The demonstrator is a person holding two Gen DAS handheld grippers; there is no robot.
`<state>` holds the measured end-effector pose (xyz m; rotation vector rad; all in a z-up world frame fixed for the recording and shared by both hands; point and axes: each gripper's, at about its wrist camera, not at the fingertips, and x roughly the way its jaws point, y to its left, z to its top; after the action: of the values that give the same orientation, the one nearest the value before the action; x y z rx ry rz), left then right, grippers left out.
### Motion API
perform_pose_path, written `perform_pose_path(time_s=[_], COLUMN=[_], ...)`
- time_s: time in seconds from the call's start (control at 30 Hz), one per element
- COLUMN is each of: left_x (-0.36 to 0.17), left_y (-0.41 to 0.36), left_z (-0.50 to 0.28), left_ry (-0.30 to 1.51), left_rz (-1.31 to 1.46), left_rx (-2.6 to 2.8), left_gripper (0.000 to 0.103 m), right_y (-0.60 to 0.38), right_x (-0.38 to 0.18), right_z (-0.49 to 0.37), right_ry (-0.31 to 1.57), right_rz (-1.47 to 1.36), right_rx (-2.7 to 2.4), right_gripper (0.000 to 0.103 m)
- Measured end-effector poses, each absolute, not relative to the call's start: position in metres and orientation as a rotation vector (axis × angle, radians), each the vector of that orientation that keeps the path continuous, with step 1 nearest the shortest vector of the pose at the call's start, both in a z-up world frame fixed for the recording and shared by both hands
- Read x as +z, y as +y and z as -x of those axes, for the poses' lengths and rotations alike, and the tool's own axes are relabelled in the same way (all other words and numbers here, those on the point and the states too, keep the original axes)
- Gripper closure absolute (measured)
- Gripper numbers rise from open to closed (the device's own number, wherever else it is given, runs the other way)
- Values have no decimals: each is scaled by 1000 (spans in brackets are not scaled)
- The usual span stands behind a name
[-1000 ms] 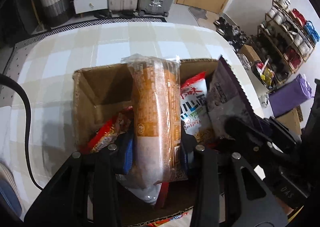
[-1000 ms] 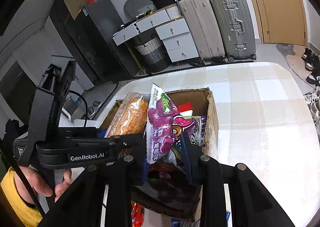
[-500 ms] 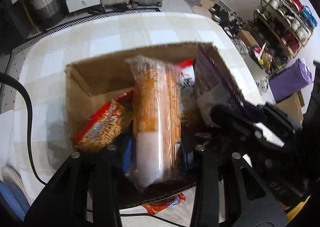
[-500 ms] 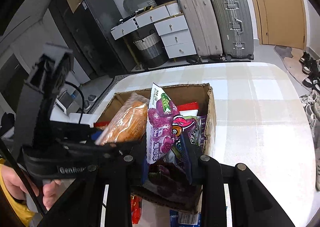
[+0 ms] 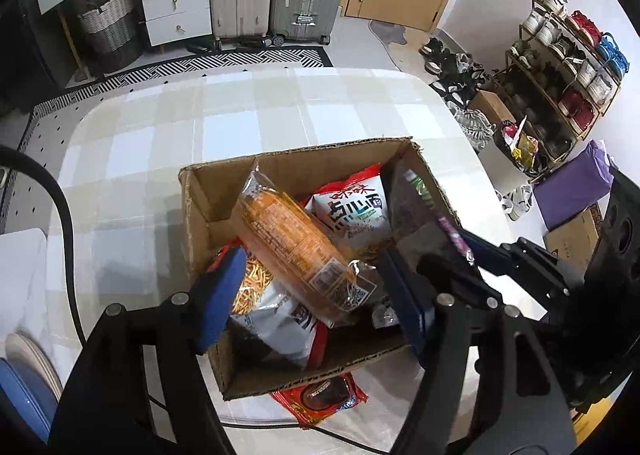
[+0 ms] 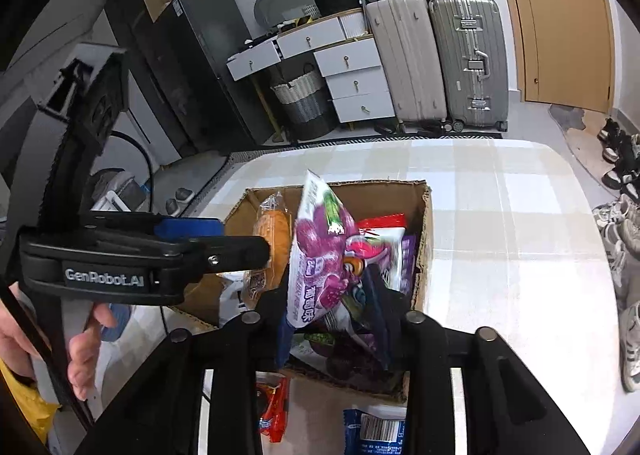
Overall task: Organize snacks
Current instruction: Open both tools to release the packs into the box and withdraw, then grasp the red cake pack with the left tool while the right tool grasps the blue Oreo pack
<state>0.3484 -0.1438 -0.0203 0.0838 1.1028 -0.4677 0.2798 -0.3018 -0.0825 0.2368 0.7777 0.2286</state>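
Hovering with the left claw spread wide, gripping nothing, just over the near part of the cardboard box. Clenched with the right claw on the lower end of the purple bag, holding it upright above the right side of the same box. Probably at the step of putting this bag in: lower slowly toward the right wall, keep upright, loosen only when the bottom rests on the packets below, and first draw the left claw aside to avoid a knock. Looks soft and puffy, with shiny purple print and a green patch near the top, so squeeze no harder than needed. Just before the near wall, lying on the tabletop, a red packet and a blue packet, probably waiting for their turn. Further in, resting slanted across the box, a long orange packet, and behind it a white bag with red top.
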Motion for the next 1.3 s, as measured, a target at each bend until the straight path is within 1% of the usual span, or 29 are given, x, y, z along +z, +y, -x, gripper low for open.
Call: perform_pose_path(time_s=[0.1,0.27,0.3,0.33,0.37,0.47,0.5,0.53,0.57,0.63,0.77,0.83,1.13,1.3], left_x=[-17,-13,-12,-12,-10,-3,2,5,10,19,41,57,113,133], left_y=[-137,-127,-125,-123,-119,-110,-106,-103,-99,-92,-81,-73,-41,-20], left_z=[-343,-336,-334,-334,-331,-322,-315,-309,-302,-288,-261,-235,-129,-66], left_ry=[1101,1084,1084,1083,1076,1049,1031,1017,1003,983,920,853,645,565], left_rz=[-64,-36,-27,-18,-4,32,42,45,47,63,28,-9,-74,-26], left_rx=[-456,-465,-475,-478,-477,-485,-491,-487,-484,-493,-463,-431,-339,-329], left_gripper=[31,24,23,23,21,13,3,1,1,1,1,1,1,1], right_y=[-301,-301,-301,-300,-299,-294,-291,-290,-288,-285,-276,-271,-252,-246], right_x=[-79,-72,-70,-68,-65,-51,-48,-45,-40,-33,-19,-11,17,26], right_z=[-278,-272,-270,-270,-266,-253,-249,-243,-237,-223,-192,-170,-82,-44], right_ry=[763,745,739,735,719,649,637,619,599,569,502,462,337,286], right_rz=[-241,-252,-257,-261,-265,-234,-222,-209,-198,-183,-142,-118,-41,-43], right_rx=[223,231,235,240,253,269,266,258,250,249,253,233,191,170], right_gripper=[68,68,65,55,51,41,33,27,24,16,10,3,1,1])
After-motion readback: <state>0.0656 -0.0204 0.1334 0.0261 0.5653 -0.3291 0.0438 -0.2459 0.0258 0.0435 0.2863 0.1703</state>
